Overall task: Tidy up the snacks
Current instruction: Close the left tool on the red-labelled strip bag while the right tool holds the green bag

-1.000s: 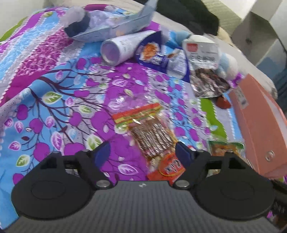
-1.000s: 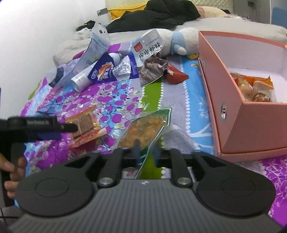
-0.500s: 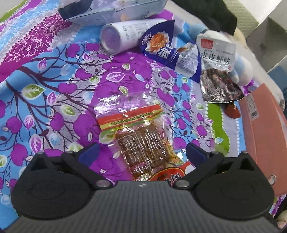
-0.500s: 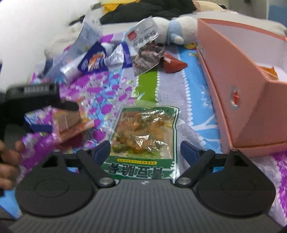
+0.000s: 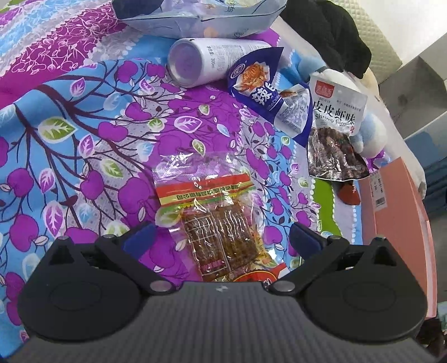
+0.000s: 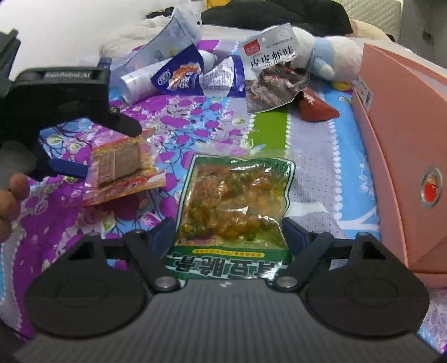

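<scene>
My left gripper point(image 5: 222, 240) is open, its jaws either side of a clear red-banded packet of brown strips point(image 5: 215, 223) lying on the bedspread. The right wrist view shows that packet point(image 6: 120, 167) between the left gripper's fingers point(image 6: 123, 125). My right gripper point(image 6: 229, 231) is open around a green packet of pickled vegetables point(image 6: 234, 201) lying flat. The pink box point(image 6: 402, 150) stands at the right; its side shows in the left wrist view point(image 5: 396, 223).
Farther back lie a white can point(image 5: 204, 64), a blue noodle packet point(image 5: 268, 95), a shrimp-flavour packet point(image 5: 335, 134), a small dark red sachet point(image 6: 315, 107), a pale blue pouch point(image 5: 195, 14) and a plush toy point(image 6: 329, 55). Black clothing point(image 5: 329, 30) lies behind.
My right gripper opened and now straddles the green packet. My left gripper moved forward until the brown-strip packet lay between its open jaws.
</scene>
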Available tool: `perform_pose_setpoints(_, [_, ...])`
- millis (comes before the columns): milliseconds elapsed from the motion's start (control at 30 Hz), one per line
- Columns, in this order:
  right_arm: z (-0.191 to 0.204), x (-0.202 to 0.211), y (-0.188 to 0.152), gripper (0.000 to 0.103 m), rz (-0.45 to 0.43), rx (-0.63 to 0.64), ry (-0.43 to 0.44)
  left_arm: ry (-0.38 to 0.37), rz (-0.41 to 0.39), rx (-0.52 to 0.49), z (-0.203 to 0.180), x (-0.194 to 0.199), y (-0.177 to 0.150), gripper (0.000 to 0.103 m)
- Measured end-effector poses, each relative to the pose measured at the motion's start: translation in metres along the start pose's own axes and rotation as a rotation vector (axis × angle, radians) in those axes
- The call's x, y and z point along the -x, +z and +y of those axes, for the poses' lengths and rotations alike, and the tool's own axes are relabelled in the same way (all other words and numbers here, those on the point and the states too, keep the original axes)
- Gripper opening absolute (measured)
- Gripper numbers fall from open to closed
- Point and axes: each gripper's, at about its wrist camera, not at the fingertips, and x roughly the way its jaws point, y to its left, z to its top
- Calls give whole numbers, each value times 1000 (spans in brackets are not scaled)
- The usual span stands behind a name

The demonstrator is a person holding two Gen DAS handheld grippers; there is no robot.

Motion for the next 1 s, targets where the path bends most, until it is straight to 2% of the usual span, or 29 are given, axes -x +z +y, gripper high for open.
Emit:
perform_pose_setpoints(67, [-2,3,0,69,-4,-5,21,-10,-5,4,1,1,-1,103])
perform_pose_setpoints(100, [-2,6,1,54,-8,-13,32,-15,-8,7,2,1,-1,103])
perform_pose_setpoints(167, [2,8,4,50,-7,13,26,-29,-14,19,5,3,-1,103])
perform_pose_setpoints(233, [4,12,5,42,-10,15,31,-51,-20,41,10,5,-2,103])
perform_pose_setpoints(467, [-10,35,23,40,-82,-35,-10,-131,-43,115,26,11,-4,102])
perform_pose_setpoints(600, [-8,45,43,40,-147,-51,26,-144,-56,138,31,13,-5,101])
perform_pose_setpoints(700, [7,31,49,40,-117,-5,76,-153,-64,155,34,14,-6,100])
perform_pose_setpoints(867, [26,-6,35,41,-2,56,73,-189,-65,183,40,16,-6,94])
perform_pose_setpoints(1000, [30,-13,23,40,20,89,65,-302,-60,267,52,19,-6,87])
